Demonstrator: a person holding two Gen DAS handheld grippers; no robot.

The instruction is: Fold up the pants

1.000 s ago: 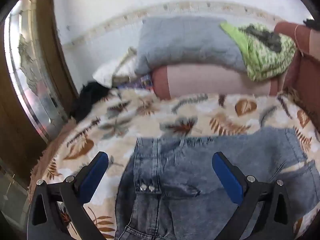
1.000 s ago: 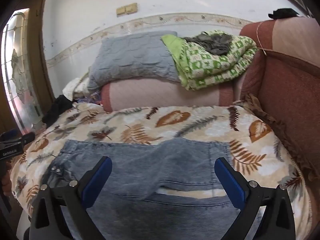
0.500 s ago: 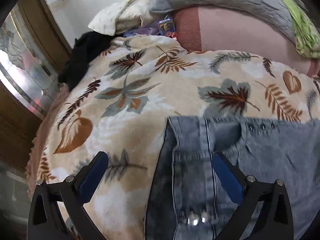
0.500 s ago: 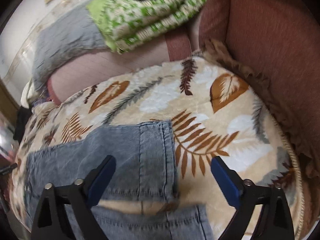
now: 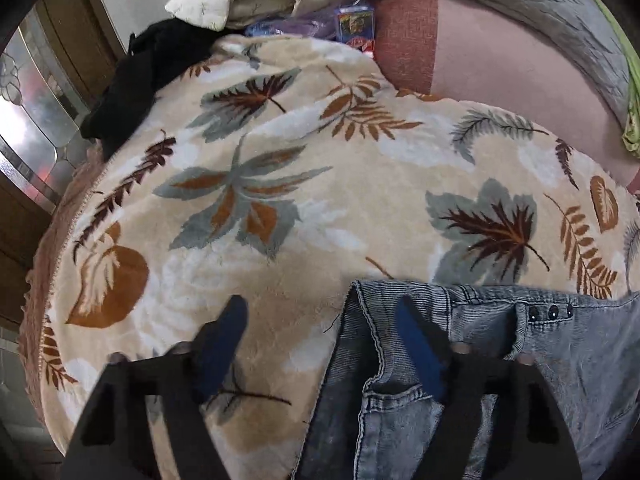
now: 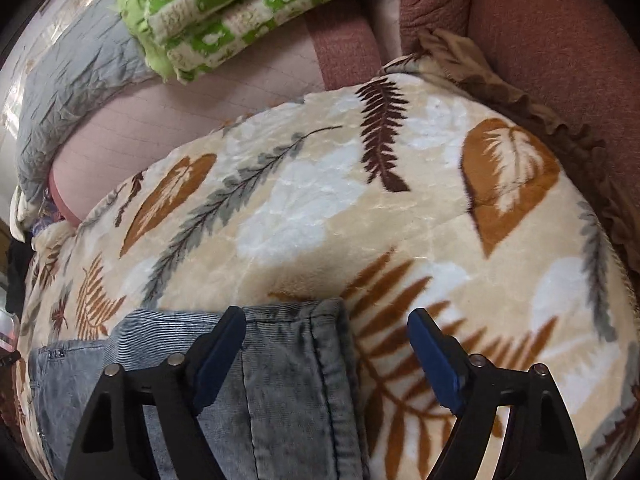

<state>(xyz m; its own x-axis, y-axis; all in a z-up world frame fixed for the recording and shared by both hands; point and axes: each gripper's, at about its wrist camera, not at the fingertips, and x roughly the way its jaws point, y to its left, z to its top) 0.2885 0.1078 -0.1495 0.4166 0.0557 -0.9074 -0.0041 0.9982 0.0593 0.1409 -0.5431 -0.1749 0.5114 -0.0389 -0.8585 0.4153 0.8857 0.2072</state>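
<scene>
With the jeans [image 5: 500,380] lying flat on the leaf-print blanket [image 5: 280,200], the left gripper [image 5: 320,344] and right gripper [image 6: 326,344], both part-open, just closing and empty, straddle the waistband corners and should pinch both layers evenly before lifting.

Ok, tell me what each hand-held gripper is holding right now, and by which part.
Nothing is held yet. The left hand-held gripper straddles one waistband corner of the jeans, the right hand-held gripper the other; both have just been closing, pads not pressing.
</scene>
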